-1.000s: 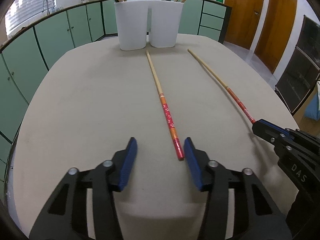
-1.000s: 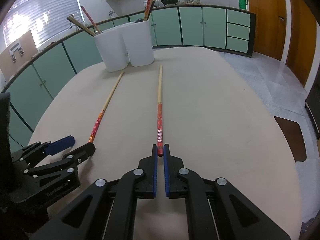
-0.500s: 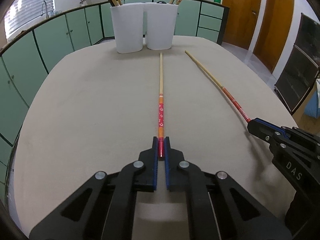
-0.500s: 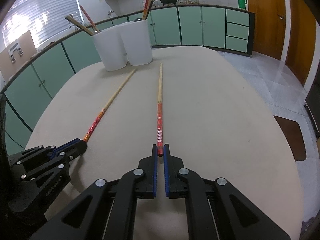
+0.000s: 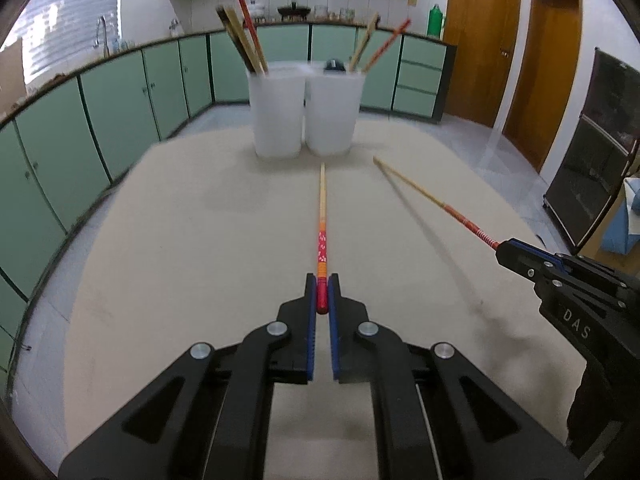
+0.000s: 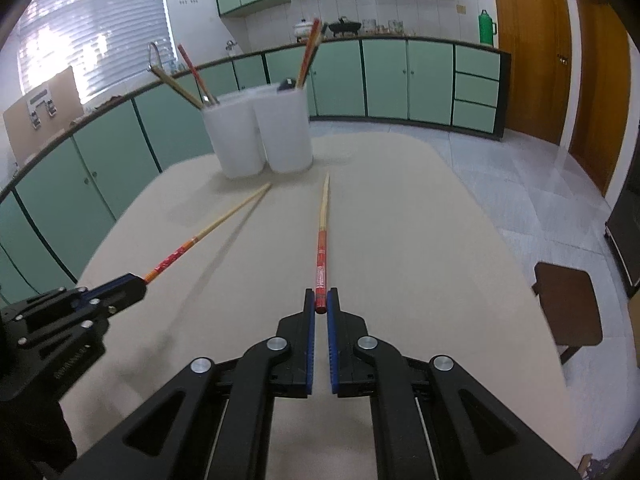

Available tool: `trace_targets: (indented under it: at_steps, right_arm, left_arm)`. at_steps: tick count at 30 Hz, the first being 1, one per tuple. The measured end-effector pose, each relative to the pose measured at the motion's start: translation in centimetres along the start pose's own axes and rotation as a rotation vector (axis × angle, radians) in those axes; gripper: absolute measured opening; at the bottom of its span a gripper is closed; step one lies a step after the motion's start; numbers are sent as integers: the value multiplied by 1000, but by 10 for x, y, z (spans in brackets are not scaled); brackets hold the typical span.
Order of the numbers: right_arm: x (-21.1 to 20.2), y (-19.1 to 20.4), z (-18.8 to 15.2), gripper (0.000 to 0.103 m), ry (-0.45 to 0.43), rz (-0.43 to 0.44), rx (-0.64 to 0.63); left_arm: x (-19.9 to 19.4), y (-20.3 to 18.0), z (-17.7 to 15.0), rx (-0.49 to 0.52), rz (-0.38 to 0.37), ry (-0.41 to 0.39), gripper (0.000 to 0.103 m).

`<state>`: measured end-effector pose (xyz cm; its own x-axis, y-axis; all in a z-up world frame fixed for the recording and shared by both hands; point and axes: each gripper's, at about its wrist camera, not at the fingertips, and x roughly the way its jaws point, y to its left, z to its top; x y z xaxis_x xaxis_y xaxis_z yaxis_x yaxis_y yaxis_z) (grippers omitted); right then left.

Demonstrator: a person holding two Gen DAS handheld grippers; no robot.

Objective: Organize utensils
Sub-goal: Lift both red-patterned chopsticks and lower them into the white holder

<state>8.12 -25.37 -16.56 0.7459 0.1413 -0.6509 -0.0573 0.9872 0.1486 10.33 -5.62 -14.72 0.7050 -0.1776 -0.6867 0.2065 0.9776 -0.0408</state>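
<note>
Bamboo-pale along its front length and banded orange and red with small white blossoms near its butt, the flowered chopstick [image 5: 322,236] sits pinched by that red end between the blue pads of our left tongs [image 5: 321,294], pointing straight at two white tubs [image 5: 304,114]. Our right tongs [image 6: 320,305] pinch the butt of the striped chopstick [image 6: 322,240], red with fine white rings fading to plain wood at its tip. Both sticks hang above the beige surface [image 5: 200,248], their shadows falling on it beneath them. Each tub at the far edge already holds several chopsticks [image 5: 240,36], leaning outward above the rims.
</note>
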Motion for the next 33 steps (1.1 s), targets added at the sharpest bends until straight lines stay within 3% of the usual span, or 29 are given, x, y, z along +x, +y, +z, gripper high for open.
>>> trace_targets:
  at_steps: [14,20,33]
  right_arm:
    - [-49,8,59,6,-140,13,-50]
    - [-62,13,87,6,-179,39,-69]
    - [-65,27,105,6,-193,72,-93]
  left_arm:
    - [-63,10,56,4,-15,-201,5]
    - [-77,8,77,43,-36,-200,5]
    - [-91,16,89,25,-77,-229,5]
